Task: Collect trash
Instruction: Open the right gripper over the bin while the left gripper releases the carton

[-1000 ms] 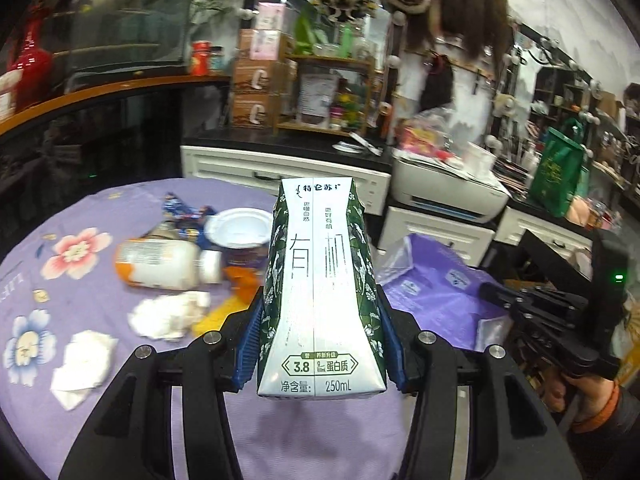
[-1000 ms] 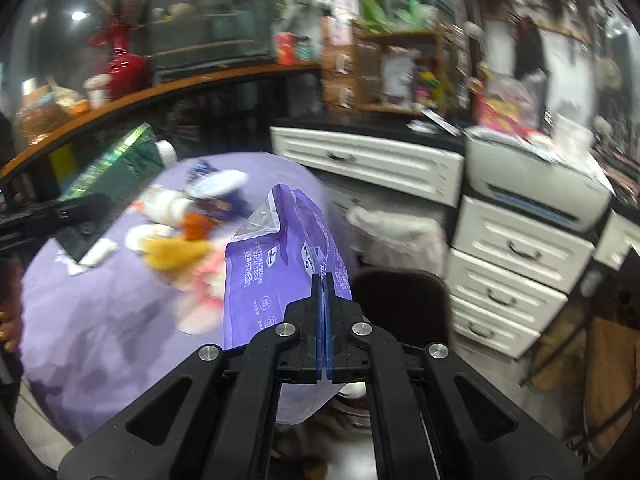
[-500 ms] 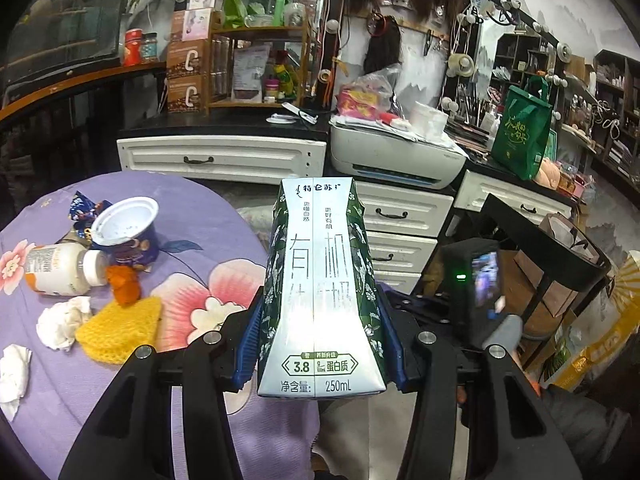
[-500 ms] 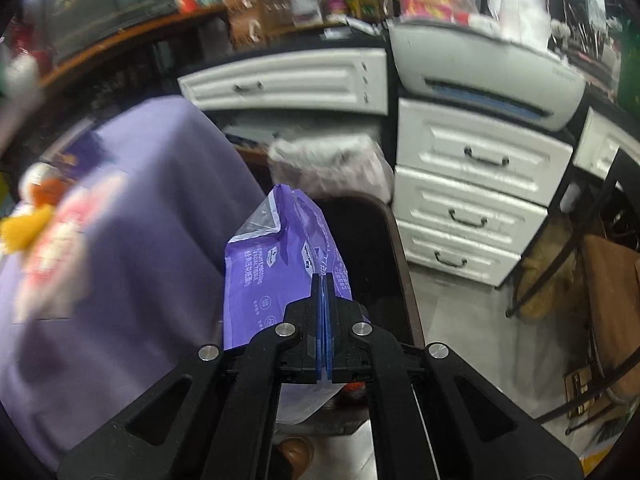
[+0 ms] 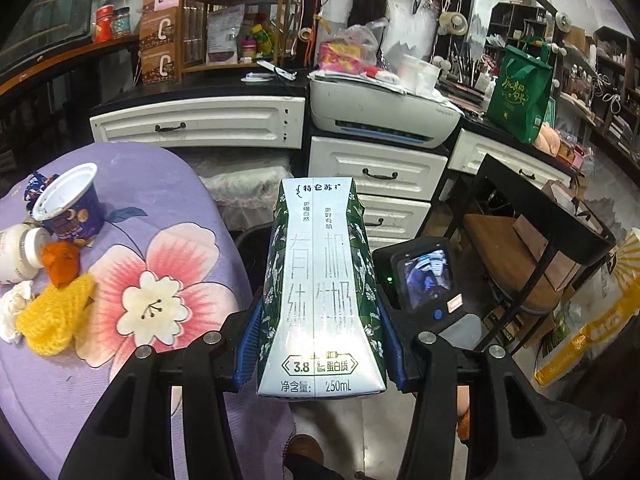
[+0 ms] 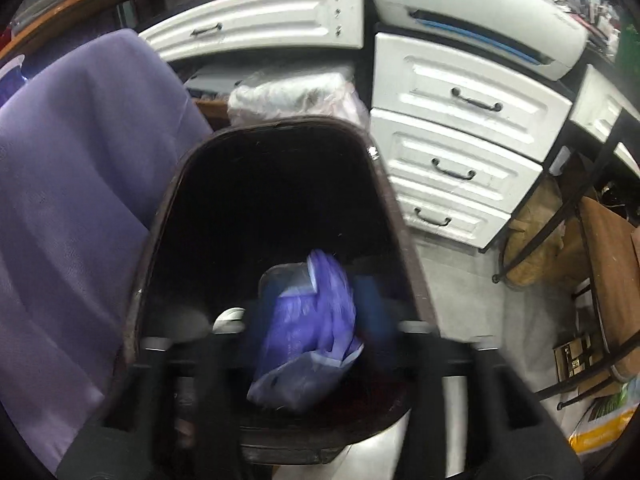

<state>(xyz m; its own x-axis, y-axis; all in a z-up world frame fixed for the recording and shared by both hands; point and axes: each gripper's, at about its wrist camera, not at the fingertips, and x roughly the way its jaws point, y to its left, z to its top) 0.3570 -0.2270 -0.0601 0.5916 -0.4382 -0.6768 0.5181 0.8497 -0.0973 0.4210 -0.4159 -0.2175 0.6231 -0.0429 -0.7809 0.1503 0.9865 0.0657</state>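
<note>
My left gripper is shut on a green and white 250 mL milk carton and holds it upright past the table's right edge. My right gripper is open, blurred by motion, directly above a dark trash bin. The purple wrapper bag is between the spread fingers, falling into the bin. The right gripper's body with its small screen shows just right of the carton in the left wrist view.
On the purple flowered tablecloth lie a yogurt cup, a white bottle, orange peel, a yellow net and crumpled tissue. White drawers, a printer and a black metal stand stand around the bin.
My right gripper swung from the table to above the bin, opened and let go of the purple bag. My left gripper carried the carton rightward past the table edge.
</note>
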